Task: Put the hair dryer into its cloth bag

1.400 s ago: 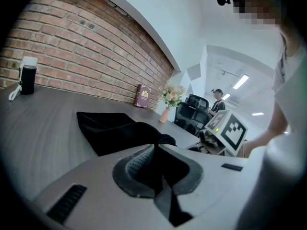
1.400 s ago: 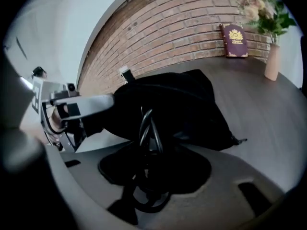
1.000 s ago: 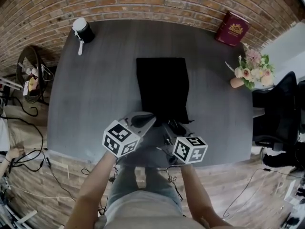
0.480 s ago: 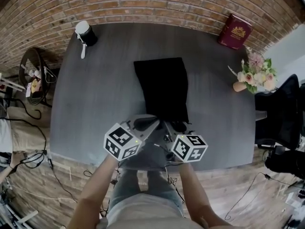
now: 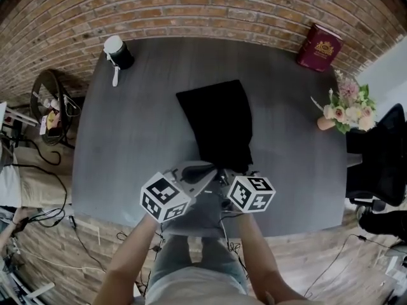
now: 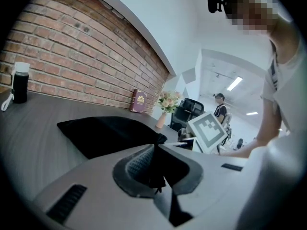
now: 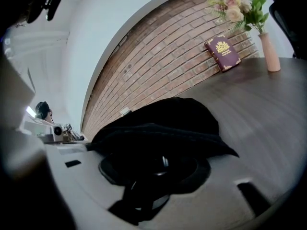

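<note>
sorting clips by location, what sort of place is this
Probably an office or studio workspace: a grey table set against an exposed brick wall, a black office chair beside it, and loose cables on the wooden floor.

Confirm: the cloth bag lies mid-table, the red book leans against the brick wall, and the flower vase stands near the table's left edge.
No: the head view shows the flower vase near the right edge of the table. The cloth bag and red book are as stated.
</note>
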The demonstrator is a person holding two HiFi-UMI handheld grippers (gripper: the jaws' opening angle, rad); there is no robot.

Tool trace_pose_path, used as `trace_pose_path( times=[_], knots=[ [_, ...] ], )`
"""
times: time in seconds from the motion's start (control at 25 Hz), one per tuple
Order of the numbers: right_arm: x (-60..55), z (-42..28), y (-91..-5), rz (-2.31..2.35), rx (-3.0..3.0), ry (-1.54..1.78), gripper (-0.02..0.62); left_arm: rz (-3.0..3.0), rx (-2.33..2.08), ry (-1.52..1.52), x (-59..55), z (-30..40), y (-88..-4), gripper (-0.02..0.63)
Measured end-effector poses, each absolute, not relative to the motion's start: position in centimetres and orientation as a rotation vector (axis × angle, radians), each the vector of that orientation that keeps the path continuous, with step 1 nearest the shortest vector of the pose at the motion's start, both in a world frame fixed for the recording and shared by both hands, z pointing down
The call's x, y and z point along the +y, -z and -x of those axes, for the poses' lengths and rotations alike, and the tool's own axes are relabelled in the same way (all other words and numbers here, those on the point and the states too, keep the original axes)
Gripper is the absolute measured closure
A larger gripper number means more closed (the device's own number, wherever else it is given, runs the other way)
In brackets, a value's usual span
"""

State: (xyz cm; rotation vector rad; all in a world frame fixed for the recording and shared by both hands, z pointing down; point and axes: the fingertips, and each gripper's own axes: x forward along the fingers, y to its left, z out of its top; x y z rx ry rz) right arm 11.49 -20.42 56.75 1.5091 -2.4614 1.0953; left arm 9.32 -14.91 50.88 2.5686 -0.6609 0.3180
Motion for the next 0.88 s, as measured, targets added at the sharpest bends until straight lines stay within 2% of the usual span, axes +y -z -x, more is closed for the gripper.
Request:
trace_pose_path(
  times=[0.88],
  knots=[
    [-25.5,-10.2,-58.9,-1.515,-2.465,-1.060,0.417,-2.484,-0.653,-0.243,-16.6,-8.9,-52.2,0.584]
  ],
)
